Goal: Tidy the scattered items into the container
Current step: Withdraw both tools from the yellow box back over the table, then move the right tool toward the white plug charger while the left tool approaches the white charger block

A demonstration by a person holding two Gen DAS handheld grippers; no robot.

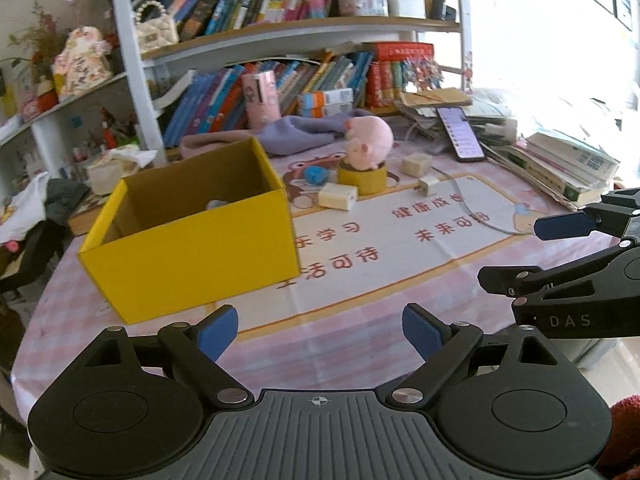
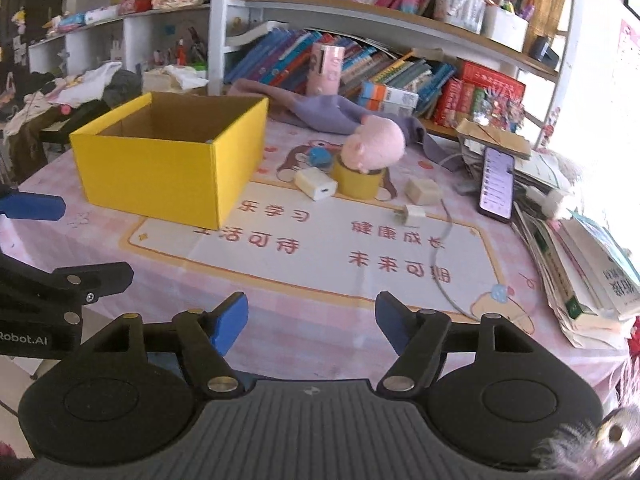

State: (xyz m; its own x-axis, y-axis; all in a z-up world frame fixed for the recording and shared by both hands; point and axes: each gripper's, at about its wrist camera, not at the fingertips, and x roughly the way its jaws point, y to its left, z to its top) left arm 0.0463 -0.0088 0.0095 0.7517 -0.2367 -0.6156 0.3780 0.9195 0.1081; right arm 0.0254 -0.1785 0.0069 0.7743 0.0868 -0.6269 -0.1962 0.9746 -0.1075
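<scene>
An open yellow cardboard box (image 1: 192, 232) (image 2: 172, 160) stands on the pink checked tablecloth, with a small pale item (image 1: 216, 204) inside it. Beside it a pink pig plush (image 1: 370, 142) (image 2: 378, 142) sits on a yellow tape roll (image 1: 362, 180) (image 2: 358, 184). Around them lie a blue piece (image 1: 316, 175), two white charger blocks (image 1: 338, 196) (image 1: 417, 165) and a small white plug (image 1: 427, 187) (image 2: 414, 214). My left gripper (image 1: 320, 316) is open and empty, short of the box's near corner. My right gripper (image 2: 311, 306) is open and empty over the table's front part.
A phone (image 1: 462, 134) (image 2: 497, 184) leans on stacked books and papers (image 2: 580, 264) at the right. A purple cloth (image 1: 296, 132) lies behind the pig. A grey cable (image 2: 440, 264) trails from the plug across the mat. Crowded bookshelves (image 1: 280, 28) stand behind the table.
</scene>
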